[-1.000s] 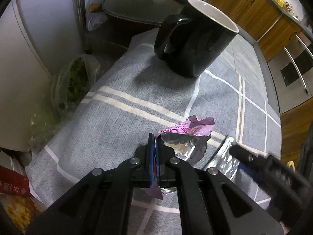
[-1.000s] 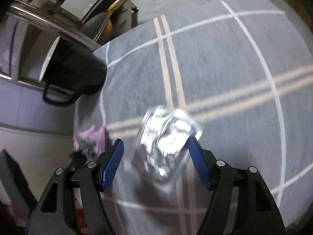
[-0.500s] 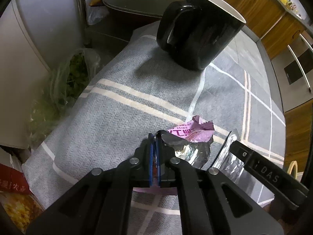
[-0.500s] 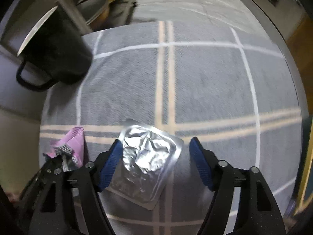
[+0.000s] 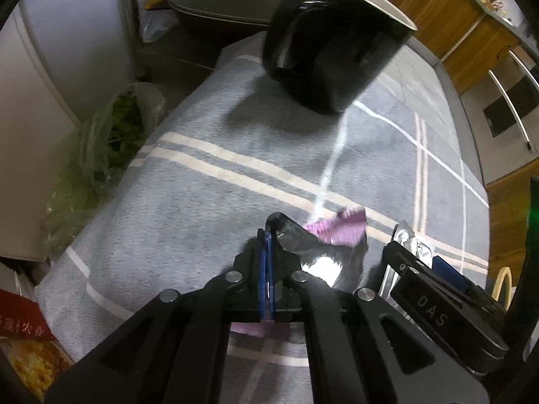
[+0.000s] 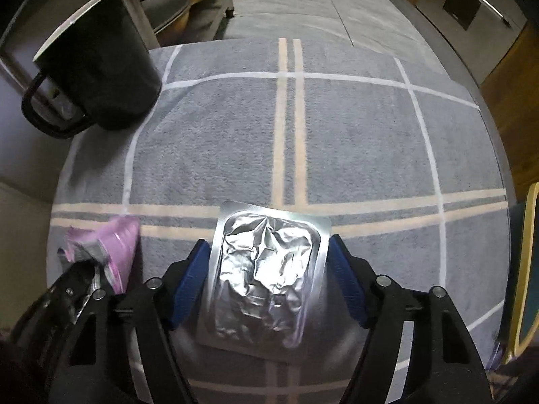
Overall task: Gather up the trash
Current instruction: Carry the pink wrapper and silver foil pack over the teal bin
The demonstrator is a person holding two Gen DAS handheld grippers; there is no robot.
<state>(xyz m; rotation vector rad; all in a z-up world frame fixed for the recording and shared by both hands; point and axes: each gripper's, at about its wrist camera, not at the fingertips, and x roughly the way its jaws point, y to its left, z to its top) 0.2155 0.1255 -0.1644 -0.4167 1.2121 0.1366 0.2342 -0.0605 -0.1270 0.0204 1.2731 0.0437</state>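
A crumpled pink and silver wrapper (image 5: pixel 337 232) hangs from my left gripper (image 5: pixel 266 235), which is shut on its edge just above the grey striped cloth (image 5: pixel 202 202). From the right wrist, the same wrapper (image 6: pixel 118 245) sits at the lower left with the left gripper (image 6: pixel 81 279) on it. A flat silver foil pack (image 6: pixel 266 269) lies on the cloth (image 6: pixel 370 151) between the blue pads of my right gripper (image 6: pixel 266 249). Its jaws are closing, with the pads right at the pack's side edges. The foil pack (image 5: pixel 407 239) and right gripper (image 5: pixel 434 289) show at the lower right.
A big black mug (image 5: pixel 330 50) stands on the cloth's far end, also visible as the mug (image 6: pixel 97 77) at upper left. Behind it sits a lidded pan (image 5: pixel 229 0). A bag of greens (image 5: pixel 114 134) and a red box (image 5: pixel 20 320) lie off the cloth's left side.
The right gripper has turned and shifted, so the foil pack now lies squarely between its pads. The left gripper stays put, still holding the wrapper.
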